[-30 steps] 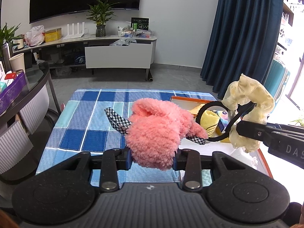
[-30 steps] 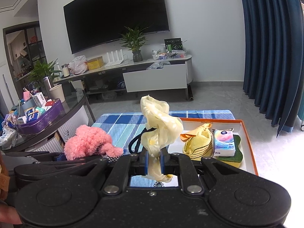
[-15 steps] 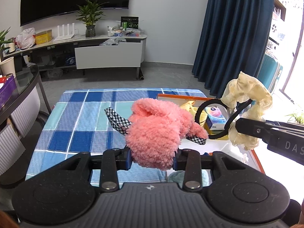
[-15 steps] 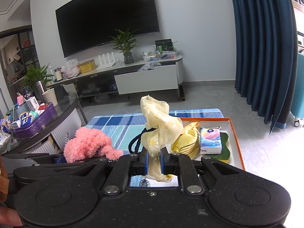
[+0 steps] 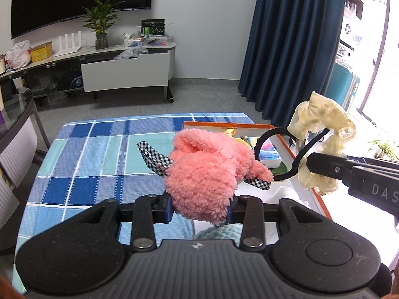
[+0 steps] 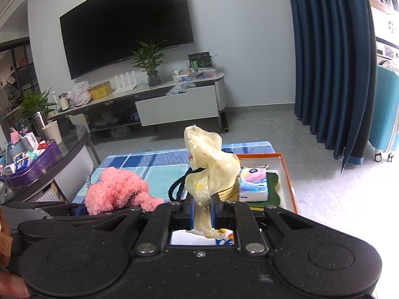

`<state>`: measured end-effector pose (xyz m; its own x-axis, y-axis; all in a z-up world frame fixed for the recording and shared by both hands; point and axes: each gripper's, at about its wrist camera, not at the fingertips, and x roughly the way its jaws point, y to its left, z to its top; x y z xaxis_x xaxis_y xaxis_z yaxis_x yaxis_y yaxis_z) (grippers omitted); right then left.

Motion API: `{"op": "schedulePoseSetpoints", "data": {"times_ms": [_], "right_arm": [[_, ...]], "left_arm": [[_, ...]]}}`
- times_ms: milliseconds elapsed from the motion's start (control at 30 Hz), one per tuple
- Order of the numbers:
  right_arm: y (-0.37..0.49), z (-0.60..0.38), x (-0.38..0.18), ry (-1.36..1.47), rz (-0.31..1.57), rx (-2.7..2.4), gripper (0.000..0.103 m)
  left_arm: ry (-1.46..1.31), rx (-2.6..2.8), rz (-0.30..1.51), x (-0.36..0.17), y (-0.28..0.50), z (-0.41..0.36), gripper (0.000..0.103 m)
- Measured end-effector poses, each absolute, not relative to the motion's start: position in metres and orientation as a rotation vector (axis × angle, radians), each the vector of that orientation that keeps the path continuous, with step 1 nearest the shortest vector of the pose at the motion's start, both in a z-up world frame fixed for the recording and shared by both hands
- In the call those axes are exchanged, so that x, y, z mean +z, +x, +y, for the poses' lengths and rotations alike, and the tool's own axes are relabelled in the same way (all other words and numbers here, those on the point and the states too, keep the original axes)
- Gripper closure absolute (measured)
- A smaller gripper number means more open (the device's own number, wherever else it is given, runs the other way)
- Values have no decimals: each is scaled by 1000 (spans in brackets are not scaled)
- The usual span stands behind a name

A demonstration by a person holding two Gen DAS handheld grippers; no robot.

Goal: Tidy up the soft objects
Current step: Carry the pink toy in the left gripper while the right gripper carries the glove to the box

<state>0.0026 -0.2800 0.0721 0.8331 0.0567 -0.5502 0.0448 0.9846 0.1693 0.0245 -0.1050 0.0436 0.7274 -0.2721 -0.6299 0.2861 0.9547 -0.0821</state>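
Since a second ago both grippers have carried their loads toward the tray, so it now sits nearer and more of the curtain and suitcase shows at the right; the grips themselves are unchanged.

The left gripper (image 5: 199, 206) pinches a pink plush (image 5: 207, 172) between its blue pads, the fluffy bulk bulging up and forward over the fingers. A black-and-white checked ribbon (image 5: 152, 159) sticks out on the plush's left, and another checked end shows below its right lobe. A teal fluffy item (image 5: 219, 231) peeks out just under the gripper.

The right gripper (image 6: 201, 210) is pressed together on a cream scrunchie (image 6: 209, 172), which stands up twisted above the fingers with its tail hanging below them. A black band (image 6: 177, 189) loops off the scrunchie's left side. In the left view this gripper reaches in from the right, scrunchie and band held above the tray's near corner, just beside the plush.

Below lies the worktop (image 5: 99, 154) with its blue checked cloth. The orange-rimmed tray (image 6: 286, 174) rests on its right part, holding a tissue pack (image 6: 253, 184) on a green sponge (image 6: 273, 186), with a yellow striped item (image 6: 228, 193) beside them.
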Motion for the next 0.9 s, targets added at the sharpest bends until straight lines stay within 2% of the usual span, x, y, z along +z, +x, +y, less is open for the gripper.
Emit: {"op": "schedulePoseSetpoints", "data": {"times_ms": [900], "right_arm": [[7, -320, 54, 206, 627, -92, 88]], "left_arm": [[64, -389, 742, 30, 45, -144, 65]]}}
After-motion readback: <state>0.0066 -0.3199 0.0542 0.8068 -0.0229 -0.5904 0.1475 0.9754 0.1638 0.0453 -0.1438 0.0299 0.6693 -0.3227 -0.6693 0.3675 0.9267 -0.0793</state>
